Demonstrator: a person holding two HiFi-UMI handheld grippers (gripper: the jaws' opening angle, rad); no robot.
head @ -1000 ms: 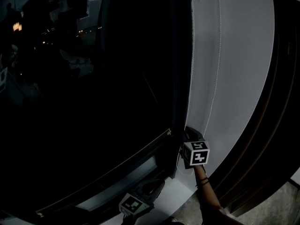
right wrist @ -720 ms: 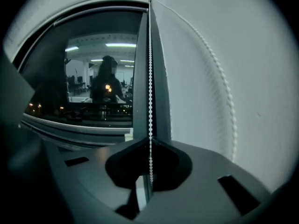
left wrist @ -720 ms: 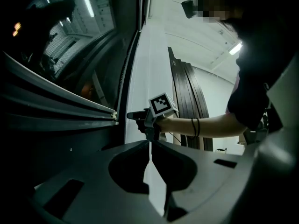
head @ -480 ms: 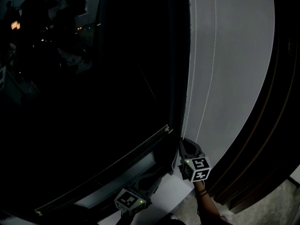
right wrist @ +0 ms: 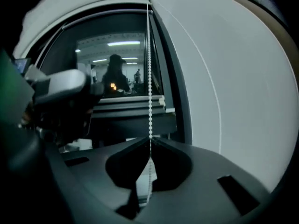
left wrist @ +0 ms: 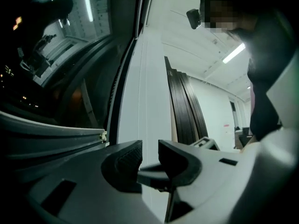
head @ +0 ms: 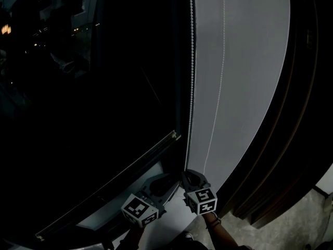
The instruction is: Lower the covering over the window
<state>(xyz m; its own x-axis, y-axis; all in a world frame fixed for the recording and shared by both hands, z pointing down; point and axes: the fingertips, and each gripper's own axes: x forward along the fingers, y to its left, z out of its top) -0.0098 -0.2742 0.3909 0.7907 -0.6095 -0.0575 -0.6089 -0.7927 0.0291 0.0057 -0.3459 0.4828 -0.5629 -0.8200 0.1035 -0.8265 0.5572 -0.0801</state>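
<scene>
Dark window glass (head: 104,113) fills the background beyond both tools. We see the right gripper (right wrist: 149,143), its jaws just closed tight on a thin white bead chain (right wrist: 149,78) that rises taut straight above it. Just beside it, the left gripper (left wrist: 150,154) has just been opening, with nothing between its jaws

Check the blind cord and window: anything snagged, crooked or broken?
Nothing stands out. The bead cord hangs straight beside the window frame; the right claw has just closed on it, and the left claw has just opened, empty. No kink, snag or break shows.
</scene>
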